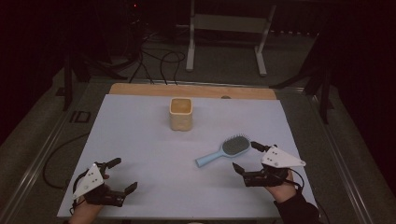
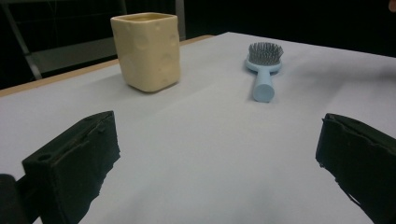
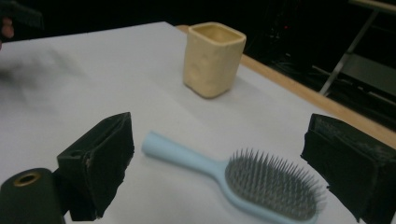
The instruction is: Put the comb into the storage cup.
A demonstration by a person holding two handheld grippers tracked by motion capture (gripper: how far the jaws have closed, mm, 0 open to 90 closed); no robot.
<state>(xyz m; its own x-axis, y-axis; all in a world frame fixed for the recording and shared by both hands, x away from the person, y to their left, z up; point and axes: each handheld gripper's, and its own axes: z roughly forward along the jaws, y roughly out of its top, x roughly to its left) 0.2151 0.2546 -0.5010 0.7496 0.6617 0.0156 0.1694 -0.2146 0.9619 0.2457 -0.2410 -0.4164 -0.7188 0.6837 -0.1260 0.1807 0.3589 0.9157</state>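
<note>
Over at the left edge of the table, the left gripper (image 1: 118, 174) sits low near the front corner of the pale blue-grey tabletop (image 1: 140, 140), held in a hand (image 1: 88, 205) that comes in from below. Its two black jaws are spread wide and nothing is between them; in the left gripper view they frame only bare surface, one at each bottom corner, touching nothing I can make out. Farther back, roughly in the middle of the table, a cream-yellow square cup (image 1: 181, 113) stands upright, open end up, well apart from both grippers. To the right of it and nearer the person lies a light blue hairbrush (image 1: 224, 150), flat on the table with its dark bristles facing up, the handle pointing toward the left front and the oval head toward the right. The right gripper (image 1: 246, 156) is just beside that brush head, with its jaws wide apart as well: one jaw tip sits close behind the head and the other in front of it. In the right gripper view the brush (image 3: 233, 175) lies crosswise between the two jaws, but neither jaw presses on it, so the claw holds nothing.
</note>
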